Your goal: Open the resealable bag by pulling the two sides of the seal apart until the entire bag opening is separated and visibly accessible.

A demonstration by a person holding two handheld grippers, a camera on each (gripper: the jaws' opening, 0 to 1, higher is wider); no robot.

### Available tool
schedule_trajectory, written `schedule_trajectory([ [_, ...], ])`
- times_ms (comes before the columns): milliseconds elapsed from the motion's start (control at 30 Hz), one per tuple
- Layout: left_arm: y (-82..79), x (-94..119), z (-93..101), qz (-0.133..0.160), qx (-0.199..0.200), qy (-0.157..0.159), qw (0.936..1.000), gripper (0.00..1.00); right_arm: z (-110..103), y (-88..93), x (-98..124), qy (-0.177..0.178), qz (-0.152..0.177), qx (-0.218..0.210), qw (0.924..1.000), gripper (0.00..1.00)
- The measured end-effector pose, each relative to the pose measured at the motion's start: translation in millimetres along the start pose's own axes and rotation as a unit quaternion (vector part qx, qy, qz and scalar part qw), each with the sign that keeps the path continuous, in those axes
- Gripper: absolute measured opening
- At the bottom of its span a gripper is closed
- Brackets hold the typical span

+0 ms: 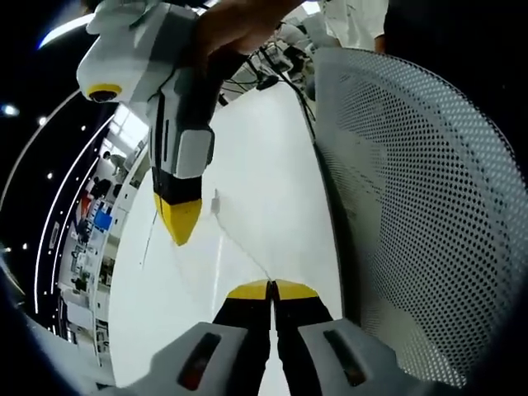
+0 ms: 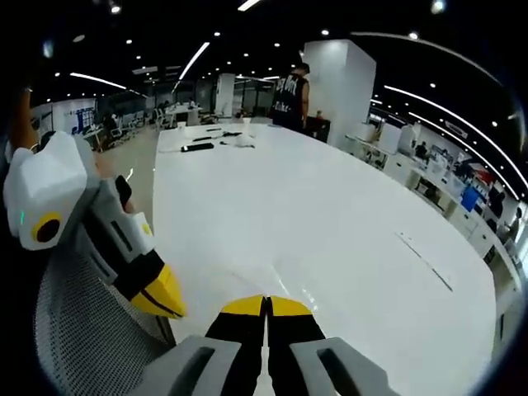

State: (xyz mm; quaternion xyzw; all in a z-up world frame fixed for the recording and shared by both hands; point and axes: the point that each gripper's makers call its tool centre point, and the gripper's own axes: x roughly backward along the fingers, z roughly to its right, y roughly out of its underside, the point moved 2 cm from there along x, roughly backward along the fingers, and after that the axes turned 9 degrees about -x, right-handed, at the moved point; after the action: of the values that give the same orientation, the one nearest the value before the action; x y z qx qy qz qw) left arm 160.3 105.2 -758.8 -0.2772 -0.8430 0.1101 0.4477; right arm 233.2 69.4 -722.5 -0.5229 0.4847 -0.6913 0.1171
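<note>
Both grippers' [image 1: 271, 290] [image 2: 266, 306] jaws pinched on the clear bag [image 1: 235, 239], above the white table [image 2: 330, 223].

Large open office, long white table [image 2: 330, 239], white mesh chair back [image 1: 421, 206] beside it, dark ceiling with spot lights and light strips [image 2: 194, 59], white pillar [image 2: 338, 87], desks along the sides, person standing at the table's far end [image 2: 290, 97]

I count my two yellow-tipped black-and-white grippers, left [image 1: 271, 289] and right [image 2: 266, 305], one clear thin plastic resealable bag [image 1: 235, 239] between them, one white perforated mesh chair [image 1: 421, 214] beside one long white table [image 2: 330, 239].
</note>
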Motion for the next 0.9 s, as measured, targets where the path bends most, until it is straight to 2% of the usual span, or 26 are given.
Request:
schedule_trajectory([
  [300, -0.1, 1.0, 0.8, 0.002, 0.01, 0.0, 0.9999, 0.0, 8.1, -6.6, 3.6, 0.013, 0.015, -0.012, 0.9997, 0.0],
  [433, -3.1, 2.7, -1.7, 0.002, 0.003, 0.001, 1.0, 0.0, 7.8, -17.0, 8.5, 0.026, 0.03, 0.011, 0.9992, 0.0],
  [700, -5.1, 5.2, -22.1, 0.011, 0.019, -0.023, 0.9995, 0.0, 17.7, -43.1, 21.2, 0.064, 0.06, 0.042, 0.9953, 0.0],
  [900, -4.3, 8.1, -37.5, 0.015, 0.032, -0.049, 0.9982, 0.0, 23.2, -57.1, 32.0, 0.083, 0.069, 0.066, 0.992, 0.0],
])
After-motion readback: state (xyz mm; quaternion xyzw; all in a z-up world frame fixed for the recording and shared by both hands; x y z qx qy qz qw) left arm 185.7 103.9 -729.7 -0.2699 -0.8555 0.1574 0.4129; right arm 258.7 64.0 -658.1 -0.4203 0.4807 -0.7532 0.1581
